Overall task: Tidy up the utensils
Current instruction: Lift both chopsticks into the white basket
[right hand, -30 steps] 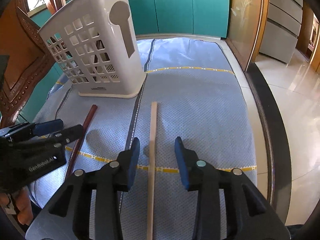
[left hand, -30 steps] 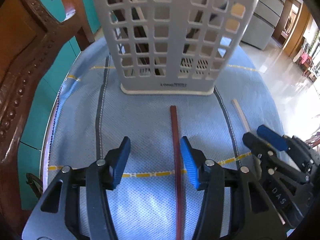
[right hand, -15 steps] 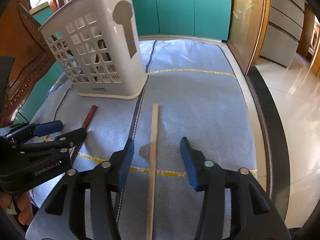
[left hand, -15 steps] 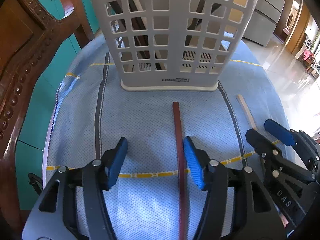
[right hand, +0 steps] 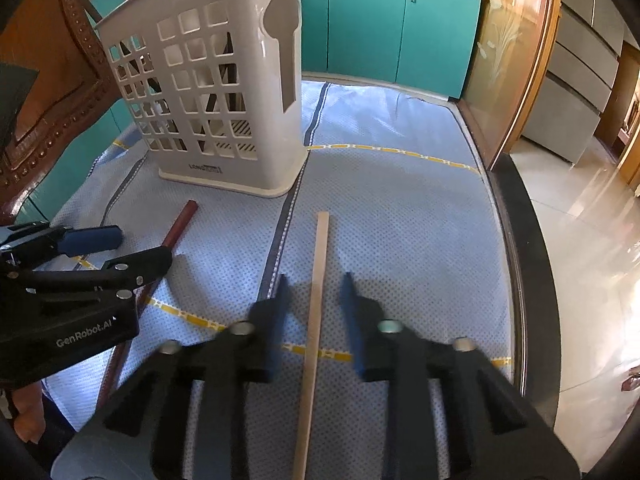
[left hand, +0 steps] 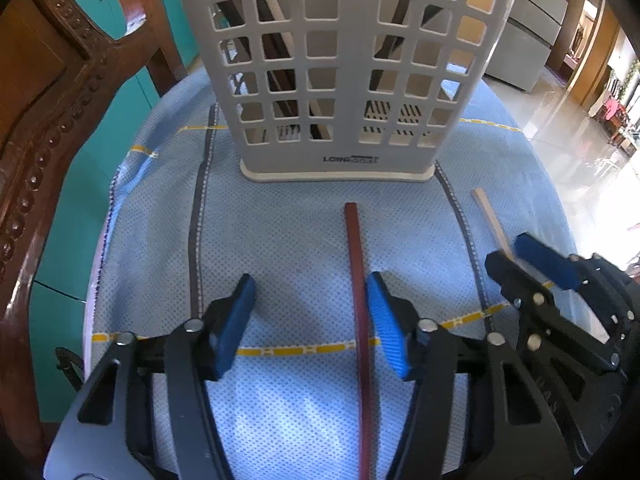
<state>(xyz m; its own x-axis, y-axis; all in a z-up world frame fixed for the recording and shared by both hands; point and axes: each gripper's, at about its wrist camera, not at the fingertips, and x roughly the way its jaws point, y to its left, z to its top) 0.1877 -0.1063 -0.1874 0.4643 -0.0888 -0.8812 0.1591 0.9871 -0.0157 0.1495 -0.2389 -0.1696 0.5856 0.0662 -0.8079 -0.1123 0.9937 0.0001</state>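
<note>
Left wrist view: the left gripper (left hand: pixel 310 312) stands wide open over the blue dotted cloth (left hand: pixel 280 240), holding nothing. A dark red flat stick (left hand: pixel 358 300) lies between its fingers, just beside the right one. Farther off stands the white plastic lattice utensil basket (left hand: pixel 340 60) with sticks inside.

Right wrist view: the right gripper (right hand: pixel 314 304), blurred, is open and straddles a pale wooden flat stick (right hand: pixel 318 292) lying on the cloth, not clamped. The basket (right hand: pixel 208 80) stands far left.

teal cabinets (right hand: pixel 380 28) behind, carved wooden chair (left hand: pixel 48 92) left, glossy sunlit floor tiles (right hand: pixel 592 248) right.
</note>
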